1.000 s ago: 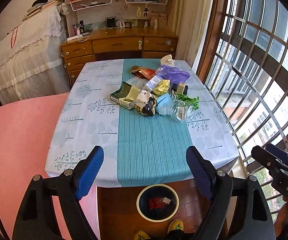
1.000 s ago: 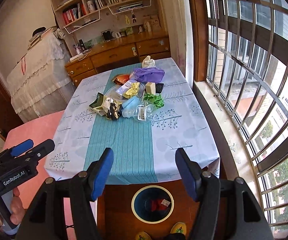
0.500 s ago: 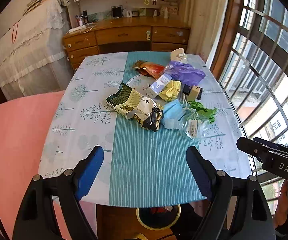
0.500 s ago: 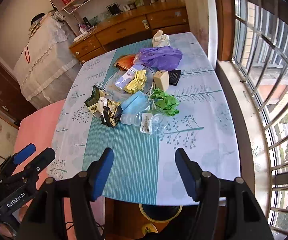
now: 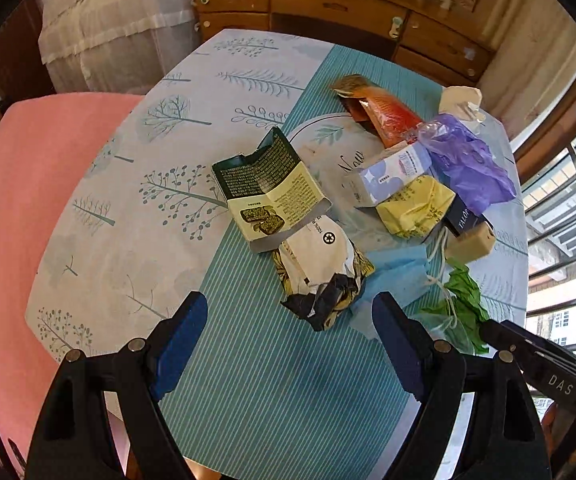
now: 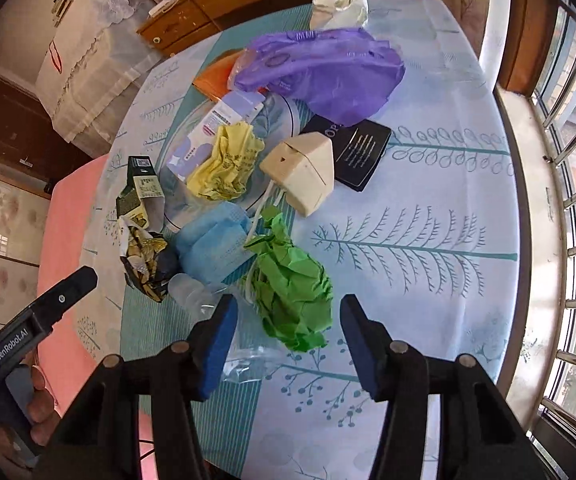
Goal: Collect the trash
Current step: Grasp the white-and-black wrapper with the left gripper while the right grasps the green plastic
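In the left wrist view, the left claw [image 5: 288,334] is hanging wide open and empty above the near part of the tabletop [image 5: 100,248], its blue pads either side of the crumpled black-and-white wrapper [image 5: 321,276] but not touching it. Behind the wrapper a green-and-cream carton [image 5: 270,190] is lying open, with a blue face mask [image 5: 397,276] to its right and a yellow wrapper [image 5: 413,206] and purple bag [image 5: 465,160] farther off. For a clean pick, this claw should be settling straight down over the wrapper's bunched near end, clear of the carton resting on its far end. In the right wrist view, the right claw [image 6: 286,334] is standing roughly half open with nothing held; its jaws have just been closing, and the crumpled green paper [image 6: 293,292] is sitting between the pads without being pressed. A clear plastic piece [image 6: 208,304] is lying just left of it, under the left pad, with white strings trailing near the paper. This claw should be centring on the thickest part of the green ball and keeping the strings and plastic out of the bite before squeezing.
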`<action>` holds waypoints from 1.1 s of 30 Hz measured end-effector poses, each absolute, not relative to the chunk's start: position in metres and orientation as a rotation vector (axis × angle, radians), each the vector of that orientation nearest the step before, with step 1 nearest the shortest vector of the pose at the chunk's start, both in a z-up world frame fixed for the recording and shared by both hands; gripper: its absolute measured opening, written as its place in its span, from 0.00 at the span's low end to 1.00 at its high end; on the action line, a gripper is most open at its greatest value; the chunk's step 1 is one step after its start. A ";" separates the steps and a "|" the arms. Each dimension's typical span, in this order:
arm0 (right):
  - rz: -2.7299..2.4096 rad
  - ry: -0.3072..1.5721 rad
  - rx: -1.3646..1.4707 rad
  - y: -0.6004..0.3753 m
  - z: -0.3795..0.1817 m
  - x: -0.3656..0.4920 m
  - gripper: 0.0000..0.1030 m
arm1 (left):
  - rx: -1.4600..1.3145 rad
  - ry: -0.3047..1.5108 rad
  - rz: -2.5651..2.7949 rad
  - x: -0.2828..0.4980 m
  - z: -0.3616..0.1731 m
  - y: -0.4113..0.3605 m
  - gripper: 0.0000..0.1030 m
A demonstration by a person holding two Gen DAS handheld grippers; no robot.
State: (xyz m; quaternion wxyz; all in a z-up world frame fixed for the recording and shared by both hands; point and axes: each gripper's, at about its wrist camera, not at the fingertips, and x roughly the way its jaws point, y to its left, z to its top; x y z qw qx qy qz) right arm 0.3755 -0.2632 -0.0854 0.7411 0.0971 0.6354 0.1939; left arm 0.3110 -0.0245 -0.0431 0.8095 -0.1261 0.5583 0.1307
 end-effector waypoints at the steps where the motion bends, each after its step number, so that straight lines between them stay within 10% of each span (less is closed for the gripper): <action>1: 0.438 1.412 0.221 -0.263 -0.091 0.378 0.48 | -0.281 1.202 0.289 0.316 -0.048 -0.025 0.81; 15: 0.569 1.516 0.300 -0.256 -0.119 0.393 0.37 | -0.338 1.314 0.353 0.353 -0.092 -0.018 0.79; 20: 0.574 1.512 0.307 -0.255 -0.118 0.394 0.33 | -0.388 1.344 0.316 0.355 -0.102 -0.012 0.46; 33: 0.521 1.351 0.290 -0.262 -0.068 0.378 0.31 | -0.331 1.278 0.285 0.320 -0.070 -0.010 0.39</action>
